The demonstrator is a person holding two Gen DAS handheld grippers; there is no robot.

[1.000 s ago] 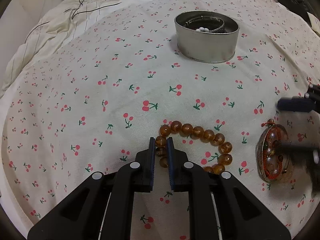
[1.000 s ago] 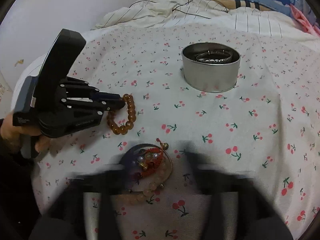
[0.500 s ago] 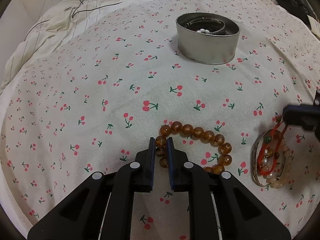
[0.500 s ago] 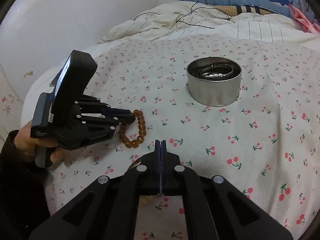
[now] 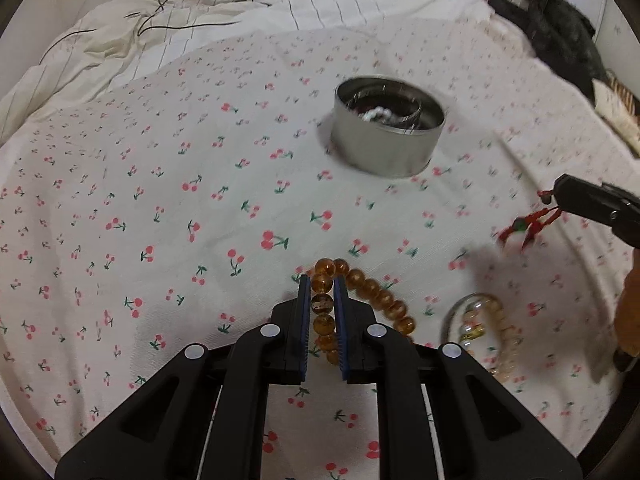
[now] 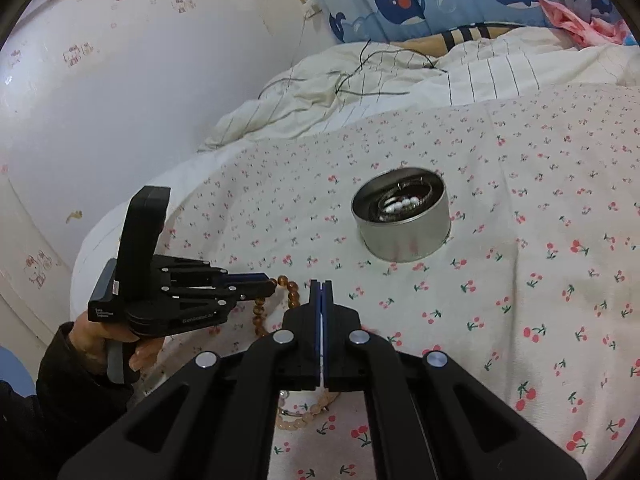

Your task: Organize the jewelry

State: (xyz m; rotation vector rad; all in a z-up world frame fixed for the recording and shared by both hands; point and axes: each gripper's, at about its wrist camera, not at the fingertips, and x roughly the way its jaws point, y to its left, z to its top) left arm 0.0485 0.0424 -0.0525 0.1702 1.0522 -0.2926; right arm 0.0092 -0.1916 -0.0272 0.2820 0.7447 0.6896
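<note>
the left gripper [image 5: 321, 292] is clamped on the amber bead bracelet [image 5: 362, 300], beads pinched in a line between its blue pads, with the rest of the loop trailing to the right and near side over the cherry-print sheet [image 5: 160, 220]. the loop's long axis runs from far-left to near-right in the left wrist view.

the right gripper [image 6: 320, 292] has its fingers pressed together; from the left wrist view a red cord bracelet [image 5: 528, 228] hangs from its tip, blurred, off the sheet at the right. just right of the amber loop lie a thin metal bangle [image 5: 452, 316] and a pale bead bracelet [image 5: 506, 344], overlapping.

the round metal tin [image 5: 384, 152] stands upright at the far middle, well apart from both grippers, with bare sheet on all sides of it. inside are white beads [image 5: 376, 113] and what look like dark and metal bangles. a rumpled striped quilt [image 5: 200, 32] borders the far edge.
</note>
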